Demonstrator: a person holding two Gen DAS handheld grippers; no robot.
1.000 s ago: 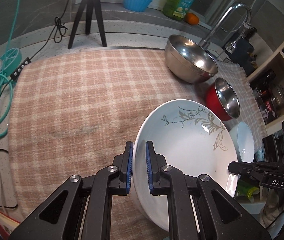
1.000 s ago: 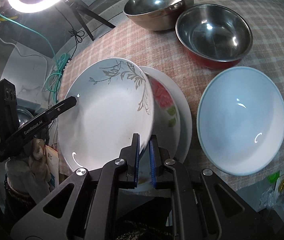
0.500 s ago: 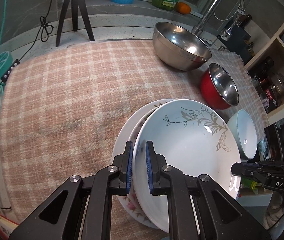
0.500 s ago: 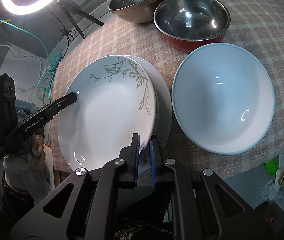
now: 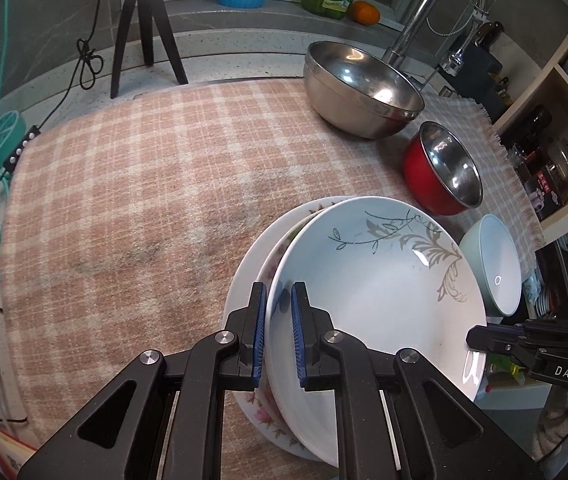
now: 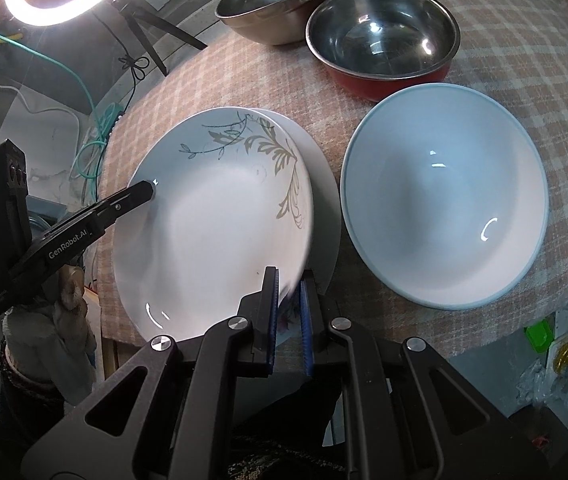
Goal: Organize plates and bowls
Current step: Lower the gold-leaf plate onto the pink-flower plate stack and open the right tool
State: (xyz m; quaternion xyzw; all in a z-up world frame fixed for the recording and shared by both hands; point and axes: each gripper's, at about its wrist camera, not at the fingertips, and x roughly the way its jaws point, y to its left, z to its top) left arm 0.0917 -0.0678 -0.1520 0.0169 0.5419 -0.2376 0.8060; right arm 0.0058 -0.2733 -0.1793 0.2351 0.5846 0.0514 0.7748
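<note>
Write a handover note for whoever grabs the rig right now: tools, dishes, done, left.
Left tool: shut on the near rim of the leaf-pattern plate.
Right tool: clamped on the same plate's opposite rim.
The plate sits tilted over the floral plate, nearly stacked; whether it rests fully, I cannot tell.
The pale blue bowl, red bowl and large steel bowl stand separately on the checked cloth.
Done: plates brought together.
Left: release the plate, then probably nest the bowls.
</note>
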